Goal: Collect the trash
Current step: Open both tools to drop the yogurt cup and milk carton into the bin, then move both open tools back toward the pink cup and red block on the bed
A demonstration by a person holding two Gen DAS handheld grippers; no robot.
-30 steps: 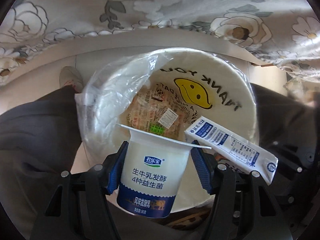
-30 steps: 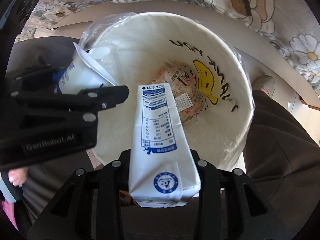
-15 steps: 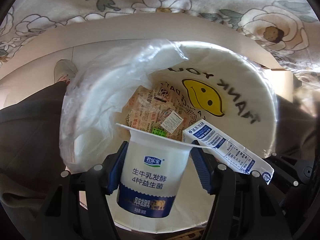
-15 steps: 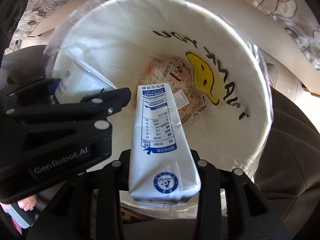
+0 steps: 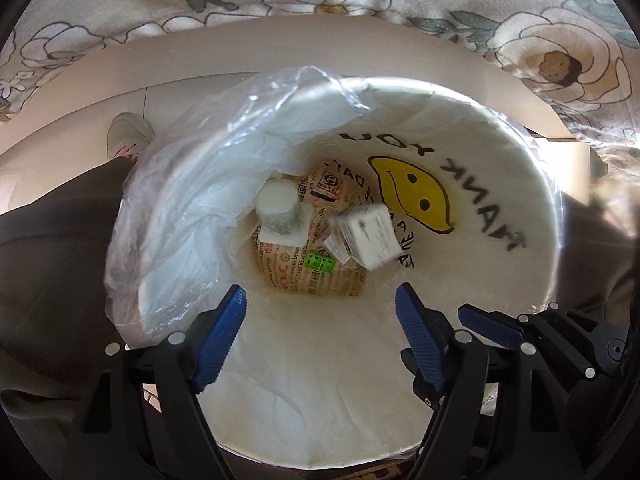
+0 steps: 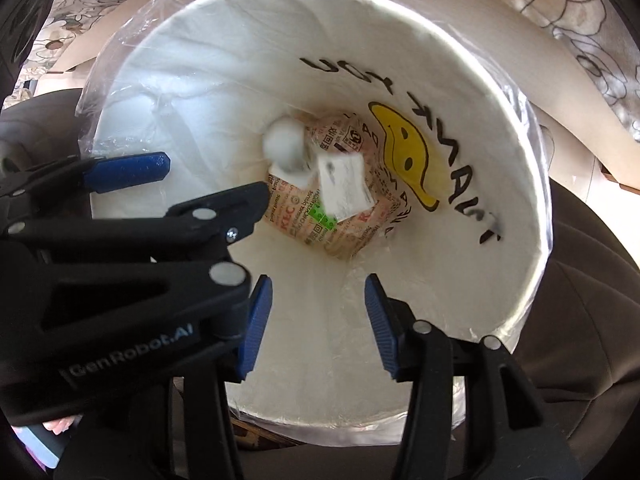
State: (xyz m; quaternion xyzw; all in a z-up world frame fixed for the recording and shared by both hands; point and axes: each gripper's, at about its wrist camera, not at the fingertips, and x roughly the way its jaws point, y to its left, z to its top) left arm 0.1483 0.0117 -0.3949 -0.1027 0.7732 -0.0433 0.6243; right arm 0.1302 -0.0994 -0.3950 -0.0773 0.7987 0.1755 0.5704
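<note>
the left gripper point(image 5: 318, 336) and right gripper point(image 6: 316, 324) hang over the white plastic-lined bin with a yellow smiley face point(image 5: 520, 184), jaws just opened wide apart with nothing between them. the white yogurt cup point(image 5: 279, 210) and the blurred white milk carton point(image 5: 368, 236) are down inside the bin, over a printed paper wrapper point(image 5: 312, 276)
</note>
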